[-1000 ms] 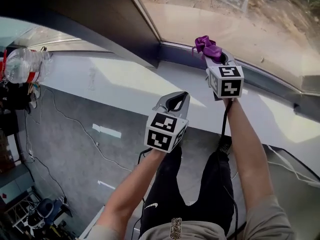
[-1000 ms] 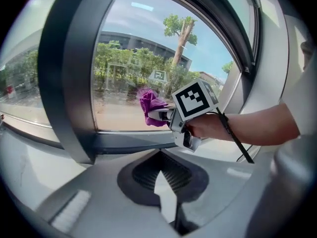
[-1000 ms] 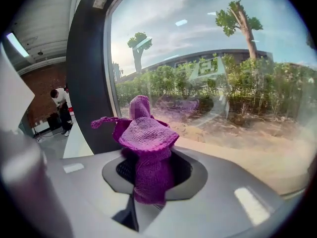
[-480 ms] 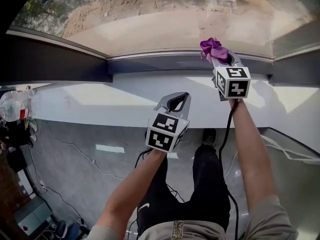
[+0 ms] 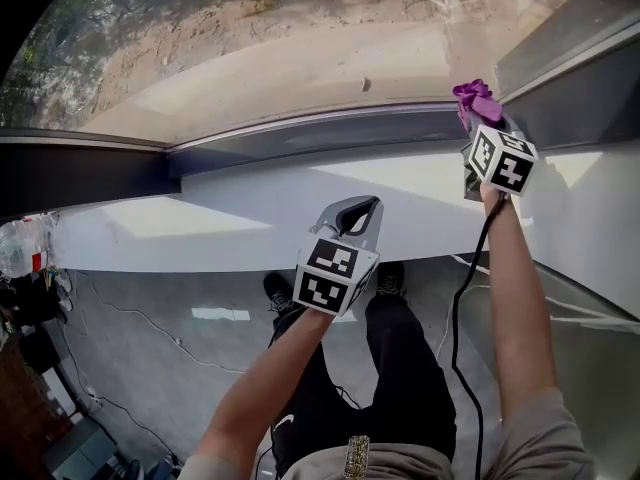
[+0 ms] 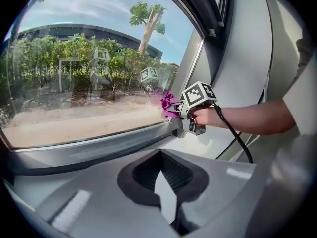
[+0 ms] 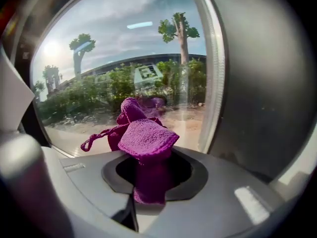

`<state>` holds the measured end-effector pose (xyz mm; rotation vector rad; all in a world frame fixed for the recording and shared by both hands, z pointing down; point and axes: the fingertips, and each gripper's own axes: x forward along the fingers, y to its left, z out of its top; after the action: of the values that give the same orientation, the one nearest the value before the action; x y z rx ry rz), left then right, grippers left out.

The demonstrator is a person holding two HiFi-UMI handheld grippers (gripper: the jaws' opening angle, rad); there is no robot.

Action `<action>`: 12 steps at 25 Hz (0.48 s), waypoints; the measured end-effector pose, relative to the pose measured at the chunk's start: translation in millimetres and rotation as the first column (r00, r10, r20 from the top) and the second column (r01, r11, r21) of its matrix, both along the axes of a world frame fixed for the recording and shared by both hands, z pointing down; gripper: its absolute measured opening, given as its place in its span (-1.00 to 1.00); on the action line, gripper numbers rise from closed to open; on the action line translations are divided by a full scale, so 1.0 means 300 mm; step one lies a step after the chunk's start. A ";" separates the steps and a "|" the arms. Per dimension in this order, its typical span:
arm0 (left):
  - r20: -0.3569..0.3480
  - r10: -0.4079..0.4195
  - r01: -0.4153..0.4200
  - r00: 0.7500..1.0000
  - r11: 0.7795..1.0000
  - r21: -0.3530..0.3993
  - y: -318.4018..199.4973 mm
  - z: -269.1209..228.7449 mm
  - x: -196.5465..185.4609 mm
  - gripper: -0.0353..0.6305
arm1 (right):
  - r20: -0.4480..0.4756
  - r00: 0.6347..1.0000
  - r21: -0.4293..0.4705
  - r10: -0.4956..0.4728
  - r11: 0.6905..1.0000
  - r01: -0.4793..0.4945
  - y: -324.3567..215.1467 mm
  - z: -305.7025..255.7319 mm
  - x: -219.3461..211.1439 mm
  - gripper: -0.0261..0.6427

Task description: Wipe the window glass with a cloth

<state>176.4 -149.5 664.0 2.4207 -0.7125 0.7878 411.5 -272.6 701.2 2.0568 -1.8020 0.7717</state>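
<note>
At the lower right corner of the window glass (image 5: 300, 48), the right tool (image 5: 483, 126) is clamped on a bunched purple cloth (image 5: 473, 98), holding it close to the pane just above the sill surface (image 5: 250, 198). Whether it touches the glass I cannot tell. The left tool (image 5: 358, 211) hangs over the sill with its jaws closed on nothing. My worry is how little of the wad pokes past the jaws. If the person presses hard or tilts, the tool's tips could scrape the glass. The loose tail might also catch on the dark frame (image 5: 590, 88) beside it and drag the cloth free.
</note>
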 end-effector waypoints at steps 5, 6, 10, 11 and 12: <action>-0.037 -0.034 0.033 0.999 0.999 -0.032 0.039 0.052 0.009 -0.89 | 0.019 0.975 -0.037 0.220 0.975 -0.219 0.047 0.081 0.183 -0.53; -0.050 -0.052 0.050 0.997 0.998 -0.044 0.048 0.067 -0.004 -0.89 | 0.041 0.960 -0.052 0.276 0.960 -0.274 0.061 0.118 0.203 -0.53; -0.070 -0.109 0.107 0.992 0.994 -0.033 0.009 0.108 -0.077 -0.89 | 0.085 0.889 -0.093 0.450 0.892 -0.443 0.079 0.204 0.292 -0.53; -0.068 -0.121 0.120 0.990 0.992 -0.027 -0.004 0.123 -0.104 -0.89 | 0.072 0.880 -0.107 0.469 0.881 -0.461 0.088 0.224 0.306 -0.53; -0.067 -0.135 0.133 0.989 0.991 -0.026 -0.012 0.144 -0.136 -0.89 | 0.051 0.879 -0.124 0.475 0.876 -0.466 0.099 0.251 0.312 -0.53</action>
<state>135.7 -153.0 707.0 2.3406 -0.8253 0.6525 505.1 -242.9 776.6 2.4526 -1.2594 1.0650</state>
